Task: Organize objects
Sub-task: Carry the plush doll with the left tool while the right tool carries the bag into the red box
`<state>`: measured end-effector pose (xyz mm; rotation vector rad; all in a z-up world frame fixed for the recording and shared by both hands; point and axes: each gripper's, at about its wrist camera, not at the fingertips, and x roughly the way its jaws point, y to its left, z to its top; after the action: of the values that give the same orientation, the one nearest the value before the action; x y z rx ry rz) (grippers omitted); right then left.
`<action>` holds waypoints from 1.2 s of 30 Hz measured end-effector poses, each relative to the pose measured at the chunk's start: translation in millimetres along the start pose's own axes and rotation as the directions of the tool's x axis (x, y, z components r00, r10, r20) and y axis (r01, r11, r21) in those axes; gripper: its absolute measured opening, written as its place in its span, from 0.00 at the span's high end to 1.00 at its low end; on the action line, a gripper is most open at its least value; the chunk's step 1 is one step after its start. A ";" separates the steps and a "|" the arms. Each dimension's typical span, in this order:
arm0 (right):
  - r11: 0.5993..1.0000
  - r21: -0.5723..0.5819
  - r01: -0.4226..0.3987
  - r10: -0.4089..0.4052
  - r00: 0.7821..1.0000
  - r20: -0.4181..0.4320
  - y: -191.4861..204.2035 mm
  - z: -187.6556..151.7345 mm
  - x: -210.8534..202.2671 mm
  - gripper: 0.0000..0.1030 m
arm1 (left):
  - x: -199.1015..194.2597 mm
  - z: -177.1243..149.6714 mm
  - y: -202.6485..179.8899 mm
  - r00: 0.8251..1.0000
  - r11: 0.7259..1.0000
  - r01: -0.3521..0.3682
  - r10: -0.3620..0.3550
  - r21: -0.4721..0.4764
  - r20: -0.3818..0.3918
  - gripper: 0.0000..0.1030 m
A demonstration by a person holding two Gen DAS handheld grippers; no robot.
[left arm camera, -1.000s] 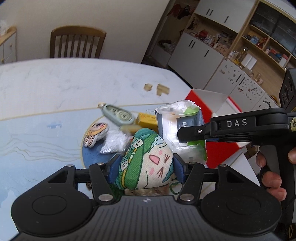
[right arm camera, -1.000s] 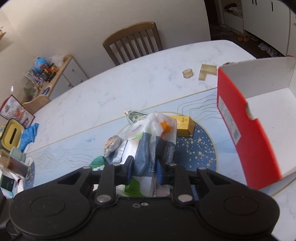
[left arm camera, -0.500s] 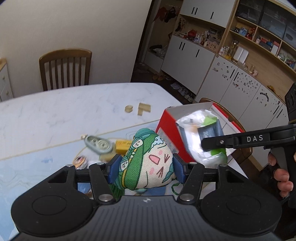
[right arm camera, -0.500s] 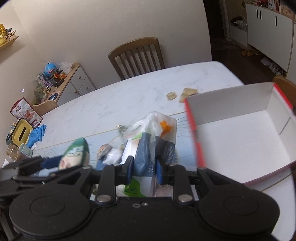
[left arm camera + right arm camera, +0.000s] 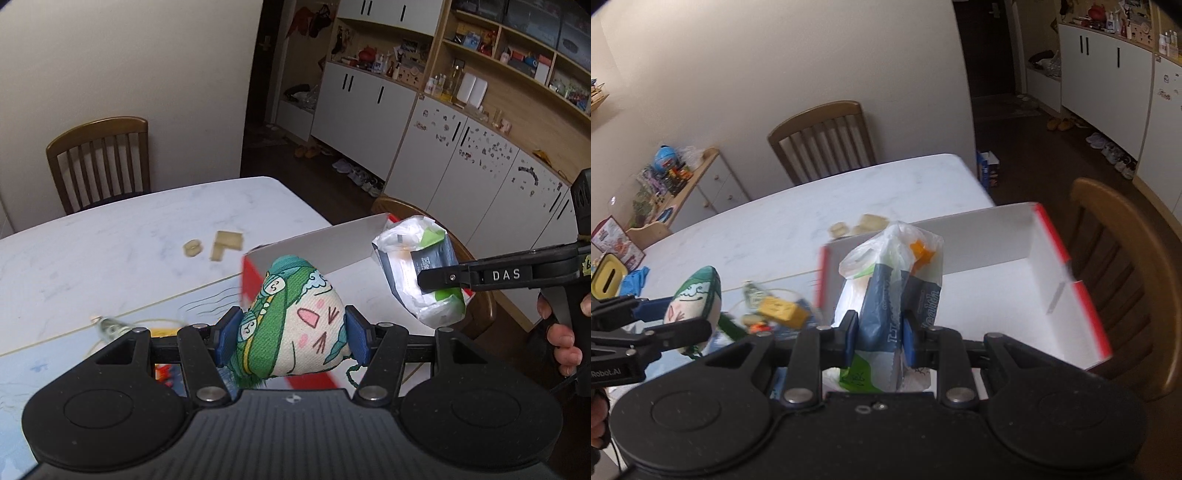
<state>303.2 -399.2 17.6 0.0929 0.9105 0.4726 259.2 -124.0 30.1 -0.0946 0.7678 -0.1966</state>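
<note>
Left tongs (image 5: pixel 291 338) clamped on plush toy (image 5: pixel 295 317), tip up, right tongs (image 5: pixel 877 338) gripping upright plastic packet (image 5: pixel 897 288)

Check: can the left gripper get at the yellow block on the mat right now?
Probably not. The left gripper is shut on the plush toy, so its jaws are occupied; the yellow block lies on the mat below, otherwise uncovered.

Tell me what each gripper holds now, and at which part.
The left gripper clamps the green-and-cream cartoon plush toy at its lower sides. The right gripper pinches the clear plastic packet with dark-blue label across its lower middle.
</note>
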 end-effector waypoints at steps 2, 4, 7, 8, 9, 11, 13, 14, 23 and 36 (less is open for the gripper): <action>1.000 0.001 0.001 -0.001 1.000 -0.003 -16.3 0.8 -0.7 0.77 | 10.9 6.6 -14.9 1.000 1.000 -0.010 0.010 0.013 0.001 0.43; 1.000 0.002 0.006 -0.006 1.000 -0.004 -31.3 1.6 -1.2 0.77 | 23.0 12.6 -25.6 1.000 1.000 -0.015 0.015 0.025 -0.004 0.43; 1.000 0.003 0.013 -0.013 1.000 -0.009 -50.6 2.7 -0.6 0.77 | 37.9 22.1 -41.0 1.000 0.999 -0.009 0.009 0.036 -0.005 0.43; 1.000 0.001 0.014 -0.014 1.000 -0.011 -55.7 3.2 -0.2 0.77 | 42.3 25.6 -46.0 1.000 0.999 -0.007 0.007 0.038 -0.004 0.43; 1.000 -0.002 0.013 -0.013 1.000 -0.014 -60.1 3.5 0.6 0.77 | 47.2 29.4 -51.2 1.000 0.999 -0.003 0.003 0.040 -0.003 0.43; 1.000 -0.007 0.014 -0.014 1.000 -0.021 -69.2 6.2 2.5 0.77 | 56.7 35.2 -58.9 1.000 0.999 0.000 0.000 0.044 -0.001 0.43; 1.000 -0.012 0.011 -0.012 0.999 -0.030 -75.0 6.6 7.0 0.77 | 68.2 39.3 -64.9 1.000 0.999 -0.008 0.009 0.048 -0.002 0.43; 1.000 -0.015 0.012 -0.013 0.999 -0.035 -77.2 6.5 9.9 0.77 | 75.1 41.7 -67.9 1.000 0.999 -0.013 0.014 0.046 -0.002 0.43; 0.997 -0.082 0.012 -0.020 0.995 -0.098 -83.7 6.2 42.5 0.77 | 140.6 41.9 -76.0 0.996 1.000 -0.028 0.029 0.015 -0.079 0.43; 0.979 -0.199 0.035 -0.074 0.978 -0.193 -84.5 -0.5 94.6 0.77 | 218.2 30.8 -85.2 0.974 0.992 -0.057 0.079 0.109 -0.212 0.42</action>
<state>381.9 -434.0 -75.7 -0.1611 1.0554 0.5242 421.8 -252.9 -82.9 0.0511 0.9743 -0.1821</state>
